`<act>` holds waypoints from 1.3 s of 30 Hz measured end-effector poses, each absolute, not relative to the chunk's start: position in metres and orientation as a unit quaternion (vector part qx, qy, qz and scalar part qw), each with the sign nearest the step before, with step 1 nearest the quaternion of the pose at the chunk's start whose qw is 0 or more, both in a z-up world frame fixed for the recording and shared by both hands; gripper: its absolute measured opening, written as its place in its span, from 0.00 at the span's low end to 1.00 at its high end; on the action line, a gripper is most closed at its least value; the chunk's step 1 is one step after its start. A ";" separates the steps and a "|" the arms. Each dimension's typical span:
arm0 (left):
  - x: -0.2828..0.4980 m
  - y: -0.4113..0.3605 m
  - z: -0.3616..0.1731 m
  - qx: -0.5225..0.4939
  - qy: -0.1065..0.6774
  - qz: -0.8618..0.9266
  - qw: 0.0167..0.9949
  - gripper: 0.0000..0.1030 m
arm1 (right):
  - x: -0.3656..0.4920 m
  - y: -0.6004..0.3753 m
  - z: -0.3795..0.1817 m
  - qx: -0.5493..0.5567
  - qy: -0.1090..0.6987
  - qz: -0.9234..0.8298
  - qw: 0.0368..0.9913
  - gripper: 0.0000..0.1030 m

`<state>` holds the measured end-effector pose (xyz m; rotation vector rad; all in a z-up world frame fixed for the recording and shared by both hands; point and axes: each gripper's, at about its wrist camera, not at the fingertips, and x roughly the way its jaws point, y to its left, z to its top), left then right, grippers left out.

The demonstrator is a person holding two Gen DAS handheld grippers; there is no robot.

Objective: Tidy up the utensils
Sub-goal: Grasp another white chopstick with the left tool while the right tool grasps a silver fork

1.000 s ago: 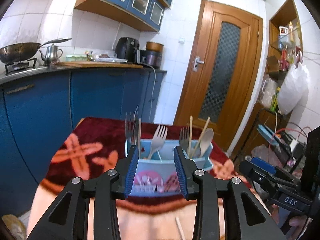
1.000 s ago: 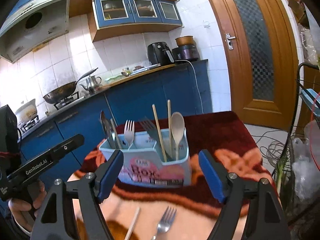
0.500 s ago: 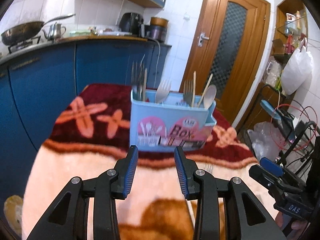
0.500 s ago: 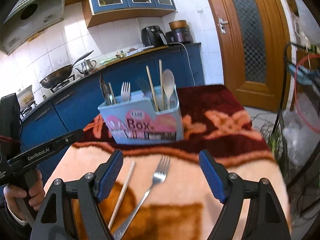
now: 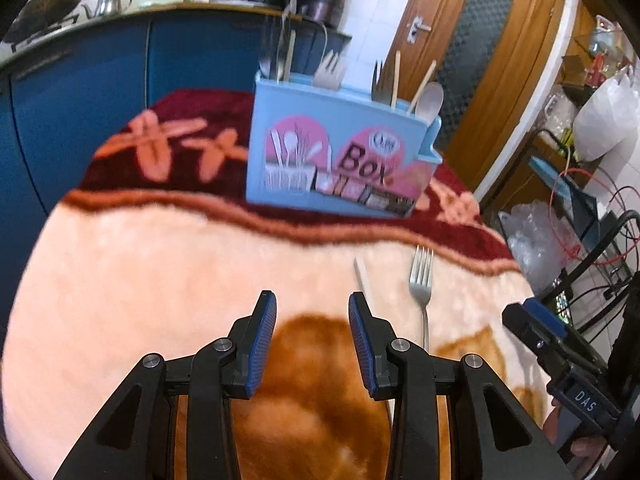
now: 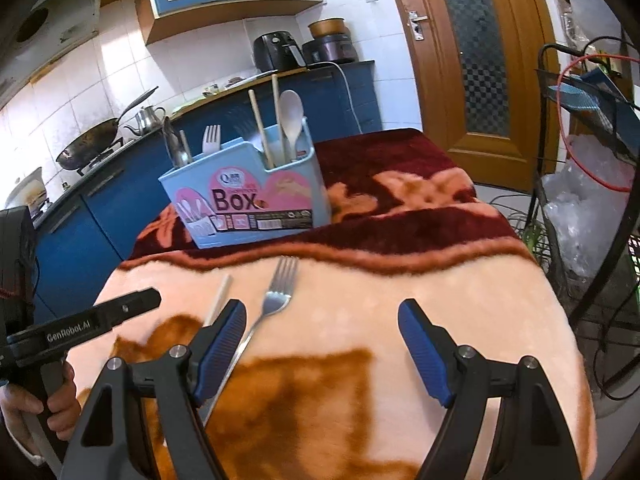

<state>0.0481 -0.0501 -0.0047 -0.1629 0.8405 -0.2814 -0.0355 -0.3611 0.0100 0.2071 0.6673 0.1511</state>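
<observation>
A light blue utensil box (image 5: 336, 156) stands on the dark red part of a blanket, holding forks, chopsticks and a pale spoon; it also shows in the right wrist view (image 6: 248, 200). A metal fork (image 5: 421, 292) and a pale chopstick (image 5: 363, 276) lie loose on the peach blanket in front of it. In the right wrist view the fork (image 6: 272, 304) and chopstick (image 6: 218, 298) lie by the left finger. My left gripper (image 5: 312, 312) is open and empty above the blanket. My right gripper (image 6: 322, 324) is wide open and empty.
The table is covered by a peach and dark red blanket (image 6: 400, 280). Blue kitchen cabinets (image 5: 100, 80) stand behind it, a wooden door (image 6: 476, 52) at the back right. A wire rack with cables and plastic bags (image 6: 592, 184) stands to the right.
Both grippers have tilted down and pulled back from the box. The loose fork and chopstick on the blanket have come into view in front of them. Neither gripper took anything.
</observation>
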 end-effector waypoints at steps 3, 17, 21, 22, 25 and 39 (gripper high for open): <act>0.046 -0.057 -0.009 -0.074 0.417 -0.139 0.895 0.37 | -0.036 -0.366 0.007 0.107 0.327 0.076 0.936 0.78; 0.044 -0.108 -0.028 -0.022 0.451 -0.173 0.875 0.37 | -0.041 -0.383 0.002 0.124 0.325 0.074 0.935 0.80; 0.048 -0.114 -0.029 -0.004 0.457 -0.172 0.873 0.22 | -0.040 -0.384 -0.001 0.129 0.328 0.076 0.933 0.80; 0.050 -0.115 -0.029 -0.001 0.457 -0.170 0.873 0.17 | -0.040 -0.384 -0.001 0.130 0.328 0.077 0.933 0.80; 0.054 -0.111 -0.030 -0.013 0.456 -0.166 0.874 0.09 | -0.040 -0.383 -0.002 0.129 0.330 0.077 0.932 0.80; 0.051 -0.071 -0.014 -0.096 0.407 -0.169 0.893 0.06 | -0.027 -0.362 0.002 0.099 0.345 0.088 0.929 0.80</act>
